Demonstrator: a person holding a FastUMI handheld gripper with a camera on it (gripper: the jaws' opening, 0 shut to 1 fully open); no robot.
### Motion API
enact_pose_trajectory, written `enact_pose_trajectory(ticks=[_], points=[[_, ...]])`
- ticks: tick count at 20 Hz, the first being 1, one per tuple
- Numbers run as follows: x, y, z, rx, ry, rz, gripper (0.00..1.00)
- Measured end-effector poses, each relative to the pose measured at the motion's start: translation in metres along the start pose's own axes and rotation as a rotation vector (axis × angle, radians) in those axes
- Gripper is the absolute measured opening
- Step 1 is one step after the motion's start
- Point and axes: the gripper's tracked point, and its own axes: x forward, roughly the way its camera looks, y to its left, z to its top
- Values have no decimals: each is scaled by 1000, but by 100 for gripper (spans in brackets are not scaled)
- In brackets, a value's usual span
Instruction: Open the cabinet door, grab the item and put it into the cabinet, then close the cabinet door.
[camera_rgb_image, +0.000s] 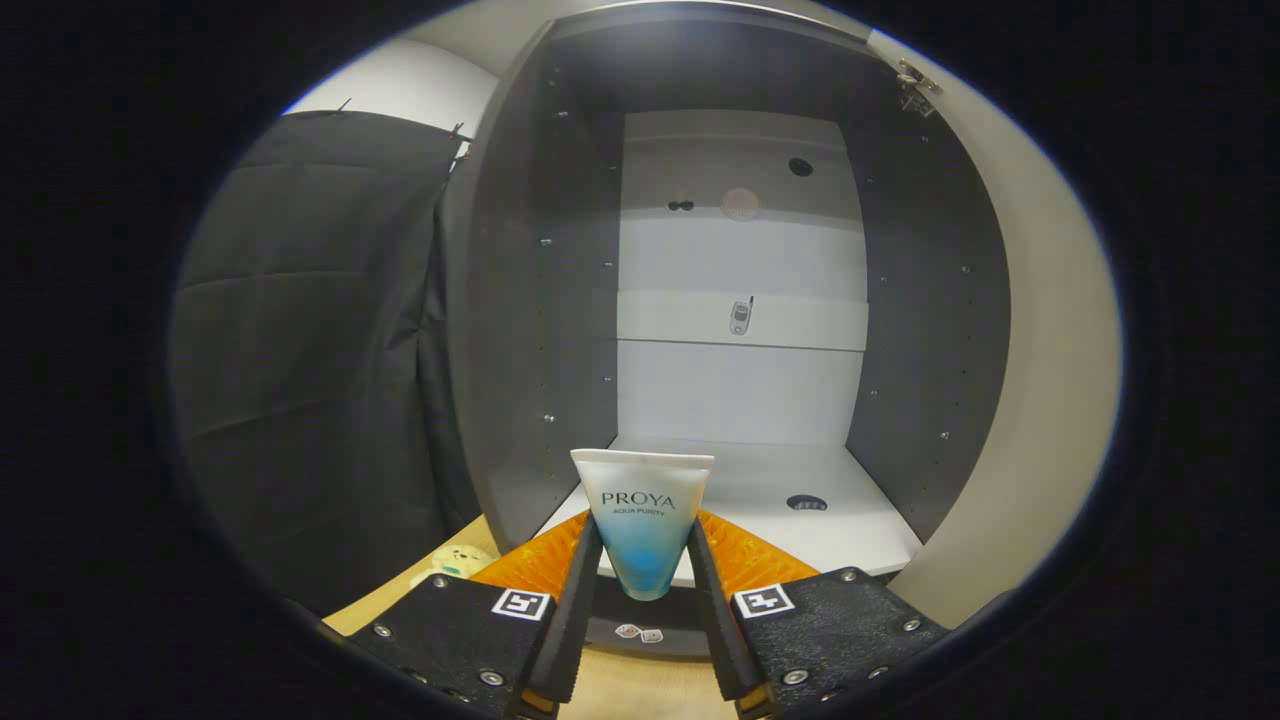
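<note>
The gripper (645, 560) was closed on one tube (643, 520), both fingers (578, 600) pressing its sides. The tube stood crimped end up between them, just before the open cabinet (530, 300). Inside: one shelf (790, 322) bearing one small phone-like object (740, 316); one dark disc (806, 503) on the floor panel.

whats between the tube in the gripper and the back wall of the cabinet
In the gripper view, the gripper is shut on the tube; beyond it lies only bare white cabinet floor up to the back wall.
</note>
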Motion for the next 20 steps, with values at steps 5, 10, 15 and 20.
enact_pose_trajectory(ticks=[5, 10, 15, 20], points=[[33, -10, 2, 1, 31, -24, 52], [62, -14, -6, 19, 79, -45, 53], [75, -19, -13, 10, 95, -77, 53], [77, -21, -13, 3, 93, -91, 56]])
